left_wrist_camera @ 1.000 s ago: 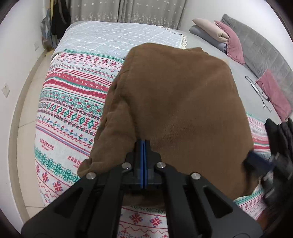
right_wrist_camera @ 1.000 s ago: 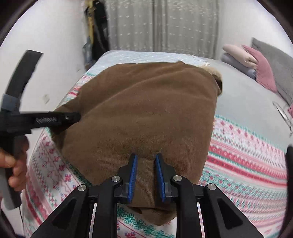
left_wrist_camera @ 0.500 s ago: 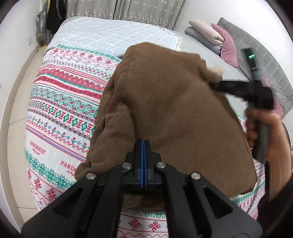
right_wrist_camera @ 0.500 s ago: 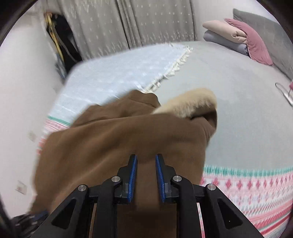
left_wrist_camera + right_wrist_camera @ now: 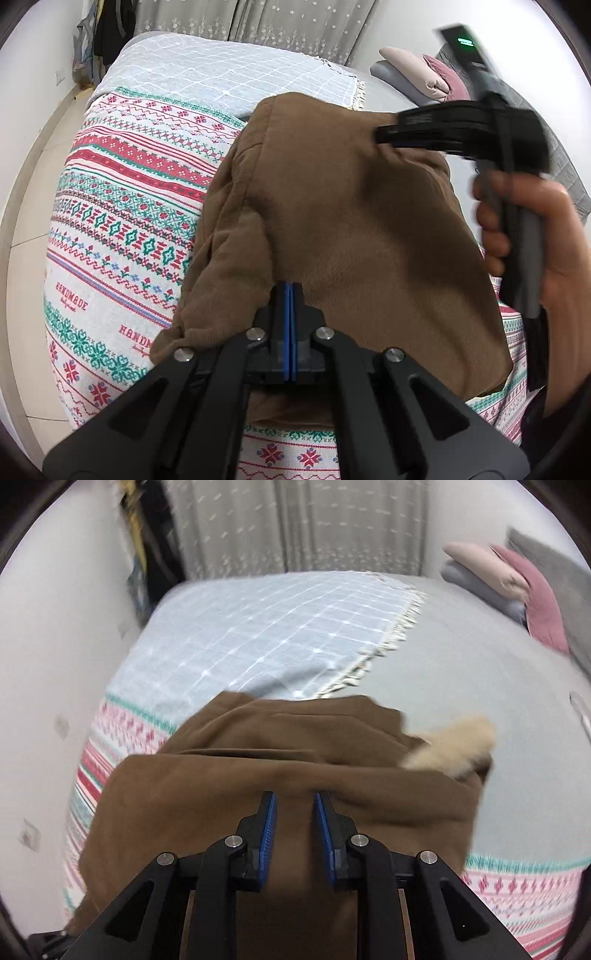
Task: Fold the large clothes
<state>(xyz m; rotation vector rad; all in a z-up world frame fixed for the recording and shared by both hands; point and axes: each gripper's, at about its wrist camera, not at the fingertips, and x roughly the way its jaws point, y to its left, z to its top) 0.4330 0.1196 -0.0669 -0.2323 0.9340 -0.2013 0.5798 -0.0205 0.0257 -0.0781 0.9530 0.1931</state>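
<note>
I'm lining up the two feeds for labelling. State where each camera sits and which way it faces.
Left wrist: sits on the left tool, looks along its closed fingers over the brown garment toward the curtains; the right hand holding the right tool shows.
Right wrist: sits on the right tool, looks over the brown garment toward the curtains; only its fingers, slightly apart with cloth between them, show.
Shared: garment, patterned blanket, pillows.

One brown garment (image 5: 362, 236), two grippers (image 5: 289, 295) (image 5: 294, 805), one hand (image 5: 532, 236), two blankets (image 5: 122, 221) (image 5: 258, 635), three stacked pillows (image 5: 502, 579).
</note>
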